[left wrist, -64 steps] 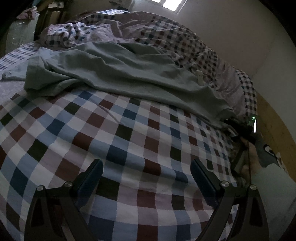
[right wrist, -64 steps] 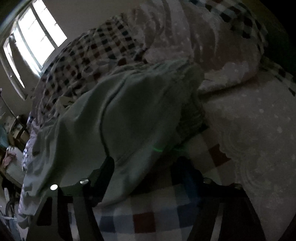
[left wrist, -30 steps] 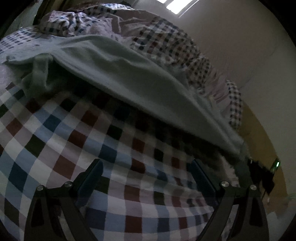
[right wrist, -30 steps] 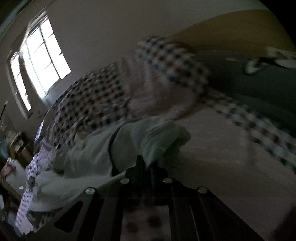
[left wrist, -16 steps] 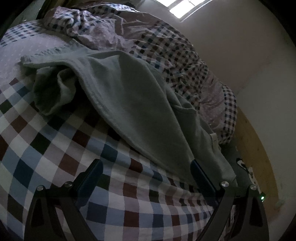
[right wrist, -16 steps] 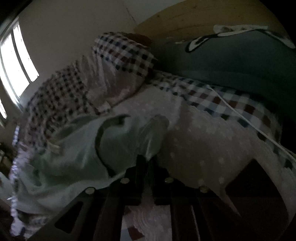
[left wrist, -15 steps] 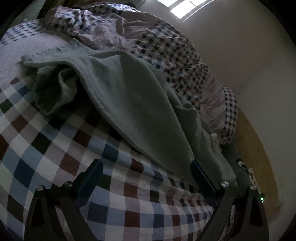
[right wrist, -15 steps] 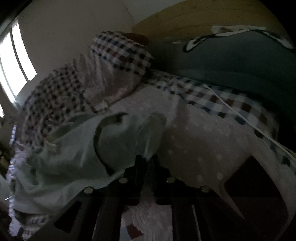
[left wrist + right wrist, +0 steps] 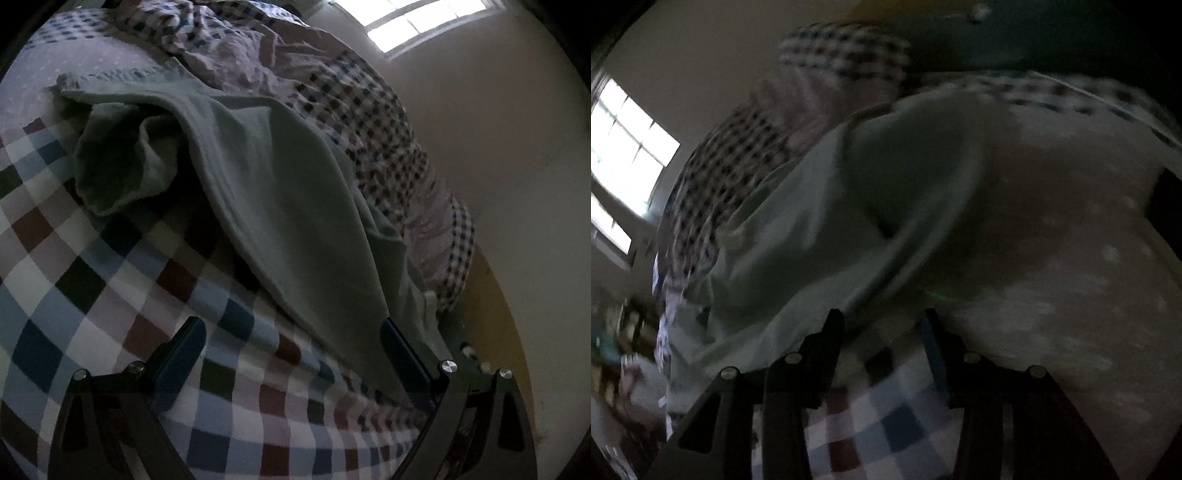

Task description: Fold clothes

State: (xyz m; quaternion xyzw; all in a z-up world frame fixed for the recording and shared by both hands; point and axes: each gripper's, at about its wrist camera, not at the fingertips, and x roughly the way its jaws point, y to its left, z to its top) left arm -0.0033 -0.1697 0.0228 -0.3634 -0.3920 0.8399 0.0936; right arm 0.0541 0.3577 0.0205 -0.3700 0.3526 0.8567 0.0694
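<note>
The left wrist view sits low over the checked bedsheet (image 9: 110, 295), looking along the bed toward the wall and window (image 9: 417, 26). The right wrist view, blurred, hangs close above the garment (image 9: 820, 236), facing the same window (image 9: 624, 140). The 2 views share the garment (image 9: 280, 192) and quilt (image 9: 369, 122).

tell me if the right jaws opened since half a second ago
Yes. The right gripper was clamped shut on the green garment; now its jaws stand apart, with the checked bedsheet showing between them.

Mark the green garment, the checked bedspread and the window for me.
green garment (image 9: 280, 206), left wrist view, mid-panel.
checked bedspread (image 9: 110, 295), left wrist view, bare patch.
window (image 9: 417, 26), left wrist view, glass.
</note>
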